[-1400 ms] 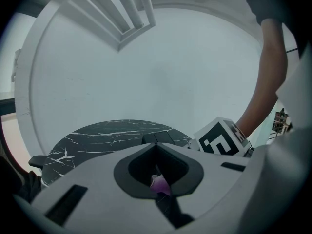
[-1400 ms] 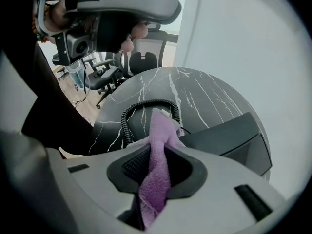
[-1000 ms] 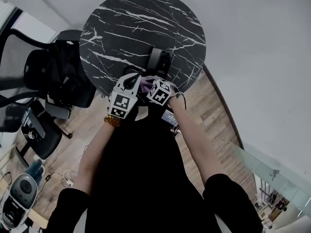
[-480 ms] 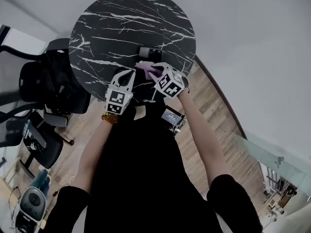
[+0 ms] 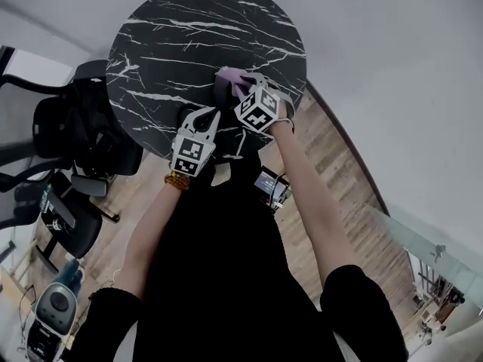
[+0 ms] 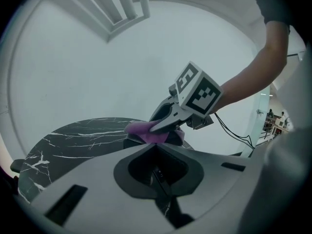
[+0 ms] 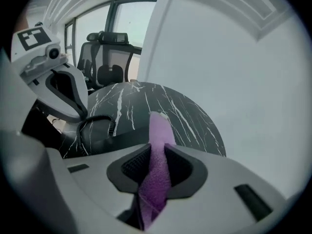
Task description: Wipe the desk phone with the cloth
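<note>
The right hand-held gripper [image 7: 157,152] is clamping a purple cloth [image 7: 157,135] between its jaws, and the cloth's free end is lying on top of the dark desk phone [image 6: 178,136]. The phone is sitting on the round, black, marble-patterned worktop [image 5: 173,44], toward the edge nearest the person, with its coiled cord [image 7: 97,123] showing beside it. The left hand-held gripper [image 6: 157,162] is hovering just beside the phone, its jaws closed together on nothing. An office chair [image 5: 68,127] is standing beside the worktop.

Top [image 5: 219,277]: black; sleeves [image 5: 106,308] ended at elbows.
Wrist: wore beaded bracelet [image 5: 176,181].
Left gripper [image 5: 202,116], right gripper [image 5: 243,86]: grey; bore black-and-white marker cubes [image 5: 256,110].
</note>
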A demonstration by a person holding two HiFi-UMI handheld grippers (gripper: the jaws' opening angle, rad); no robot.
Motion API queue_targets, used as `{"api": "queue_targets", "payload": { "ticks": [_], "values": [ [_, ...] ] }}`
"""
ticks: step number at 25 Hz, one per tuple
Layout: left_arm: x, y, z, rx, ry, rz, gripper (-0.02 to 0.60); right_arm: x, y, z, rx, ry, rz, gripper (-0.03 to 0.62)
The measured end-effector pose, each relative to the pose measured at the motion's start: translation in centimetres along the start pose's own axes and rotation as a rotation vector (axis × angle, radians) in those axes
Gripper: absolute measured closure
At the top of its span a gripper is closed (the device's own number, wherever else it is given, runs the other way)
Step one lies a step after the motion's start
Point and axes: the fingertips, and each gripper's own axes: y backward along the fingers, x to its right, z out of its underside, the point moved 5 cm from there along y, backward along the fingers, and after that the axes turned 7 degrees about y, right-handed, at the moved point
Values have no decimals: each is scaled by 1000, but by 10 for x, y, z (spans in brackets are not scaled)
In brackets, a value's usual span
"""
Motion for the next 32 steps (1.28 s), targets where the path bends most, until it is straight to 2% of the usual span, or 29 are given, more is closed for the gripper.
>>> {"api": "queue_targets", "payload": {
  "ticks": [5,11,15,20,24,32],
  "values": [
    [-2,-7,-3,-3,4,-4,569,-1,-19,6,-24,-4,-23,500],
    [-2,-11,-6,-1,3,6,569,-7,-31,10,-50,-4,-2,500],
    [-1,-8,-5,2,36,6,569,-10,-34,12,-57,8,10,502],
    [-6,-4,-3,3,37,7,569,-12,-37,12,-89,-3,-4,503],
    [-14,-1,-11,45,88,-6,569,-9,-37,13,-105,-11,-12,503],
    [-18,4,-15,62,93,-4,569,-9,-40,10,-151,-12,-43,503]
  ]
}}
